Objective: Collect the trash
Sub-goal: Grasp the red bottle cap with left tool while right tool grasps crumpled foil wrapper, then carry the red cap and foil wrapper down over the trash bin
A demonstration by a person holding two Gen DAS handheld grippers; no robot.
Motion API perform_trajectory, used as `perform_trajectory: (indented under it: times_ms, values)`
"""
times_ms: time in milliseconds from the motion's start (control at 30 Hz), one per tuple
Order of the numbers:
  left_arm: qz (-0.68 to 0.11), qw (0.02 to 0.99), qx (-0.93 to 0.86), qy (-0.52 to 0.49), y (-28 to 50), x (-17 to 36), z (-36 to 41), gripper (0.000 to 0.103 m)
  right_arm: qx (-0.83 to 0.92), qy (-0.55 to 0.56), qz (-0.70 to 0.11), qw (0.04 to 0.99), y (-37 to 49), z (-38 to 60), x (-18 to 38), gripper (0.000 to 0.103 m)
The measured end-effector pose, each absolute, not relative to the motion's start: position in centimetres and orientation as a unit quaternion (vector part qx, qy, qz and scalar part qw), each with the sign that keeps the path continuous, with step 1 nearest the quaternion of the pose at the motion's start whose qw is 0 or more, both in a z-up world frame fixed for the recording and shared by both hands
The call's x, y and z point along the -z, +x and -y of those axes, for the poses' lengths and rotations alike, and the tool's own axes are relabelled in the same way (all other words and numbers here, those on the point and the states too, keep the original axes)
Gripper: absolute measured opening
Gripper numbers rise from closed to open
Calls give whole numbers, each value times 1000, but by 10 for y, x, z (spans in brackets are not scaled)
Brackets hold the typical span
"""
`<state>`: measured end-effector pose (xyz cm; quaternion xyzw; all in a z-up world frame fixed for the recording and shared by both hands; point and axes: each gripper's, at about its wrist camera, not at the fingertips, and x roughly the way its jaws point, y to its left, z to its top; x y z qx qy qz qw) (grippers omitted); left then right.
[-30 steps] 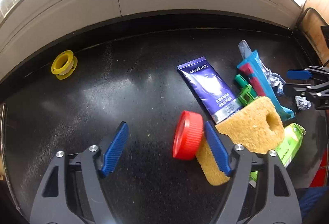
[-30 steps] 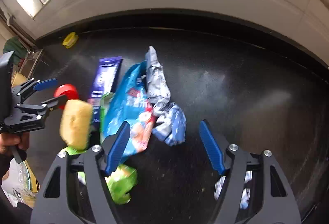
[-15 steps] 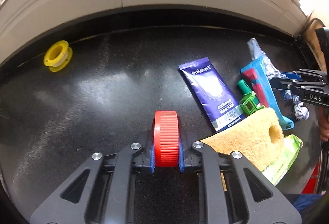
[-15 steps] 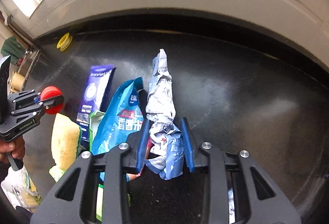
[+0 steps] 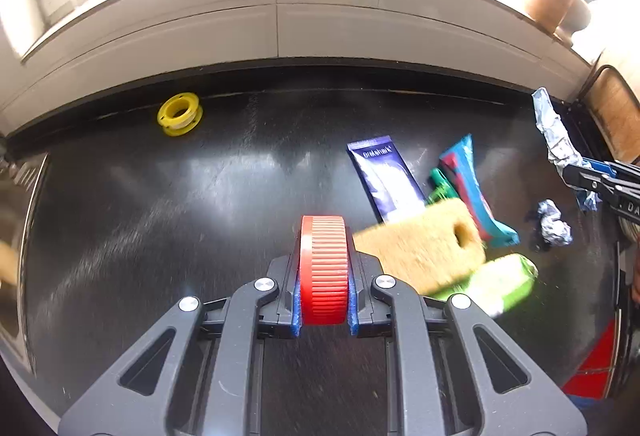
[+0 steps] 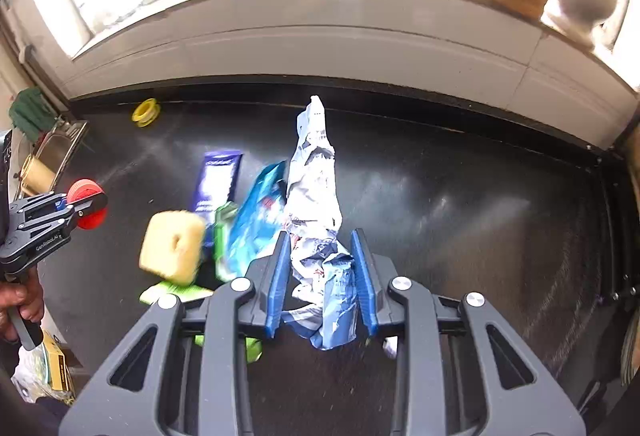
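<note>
The red cap (image 5: 323,270) is clamped edge-on in the left gripper (image 5: 323,300) and the crumpled wrapper (image 6: 320,236) pinched by the right gripper (image 6: 322,276), both held clear of the worktop (image 5: 160,220), evidently for disposal.

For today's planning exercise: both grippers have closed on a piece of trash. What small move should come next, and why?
Probably lift both straight up and clear of the counter. The left gripper is shut on the red cap, and the right gripper clamps the crumpled wrapper. No bin shows in either view, so raising them first avoids dragging across the sponge and blue packet.
</note>
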<state>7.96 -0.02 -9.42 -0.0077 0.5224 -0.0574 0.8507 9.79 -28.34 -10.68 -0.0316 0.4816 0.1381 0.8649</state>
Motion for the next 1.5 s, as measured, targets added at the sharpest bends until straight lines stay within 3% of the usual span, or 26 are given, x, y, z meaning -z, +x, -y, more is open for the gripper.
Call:
perform_trajectory:
  times_ms: [567, 600, 900, 1233, 1500]
  values:
    - [-516, 847, 126, 8, 14, 83, -9, 16, -172, -56, -467, 865, 23, 240, 92, 31]
    - [-503, 863, 41, -18, 11, 80, -15, 16, -178, -60, -465, 865, 21, 234, 90, 31]
    - [-471, 877, -84, -42, -72, 70, -97, 16, -341, -122, -457, 813, -2, 87, 97, 31]
    - [-489, 811, -267, -176, -245, 131, -204, 16, -547, -227, -476, 650, -115, -121, 144, 31]
    - [-486, 762, -339, -260, -341, 195, -256, 16, -612, -287, -488, 553, -197, -218, 184, 31]
